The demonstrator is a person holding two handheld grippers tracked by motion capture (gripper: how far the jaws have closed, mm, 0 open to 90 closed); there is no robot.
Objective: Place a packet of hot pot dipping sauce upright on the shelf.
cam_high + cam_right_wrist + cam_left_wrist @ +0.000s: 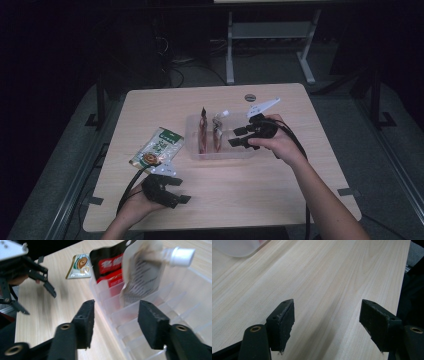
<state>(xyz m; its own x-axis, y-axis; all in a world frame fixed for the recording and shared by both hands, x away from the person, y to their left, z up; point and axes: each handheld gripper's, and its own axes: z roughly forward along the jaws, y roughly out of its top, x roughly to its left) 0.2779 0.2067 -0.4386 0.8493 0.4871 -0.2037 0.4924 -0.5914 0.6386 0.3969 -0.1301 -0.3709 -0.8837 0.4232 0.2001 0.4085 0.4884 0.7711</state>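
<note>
A clear divided tray (222,155) lies mid-table. Standing upright in its left slots are a red-and-black pouch (203,131) and a white spouted pouch (218,131). My right gripper (235,136) hovers at the tray's right part, its jaws open. In the right gripper view my right gripper (116,315) straddles the tray's wall (130,312) without pressing on it. The spouted pouch (142,272) and the red-and-black pouch (107,265) stand just beyond. A green snack packet (157,147) lies flat left of the tray. My left gripper (180,191) rests near the front edge, open over bare wood (327,322).
A small dark round disc (250,97) sits near the table's far edge. The tray's corner (237,247) shows at the top left of the left gripper view. Beyond the table stand a desk frame (230,50) and cables on a dark floor.
</note>
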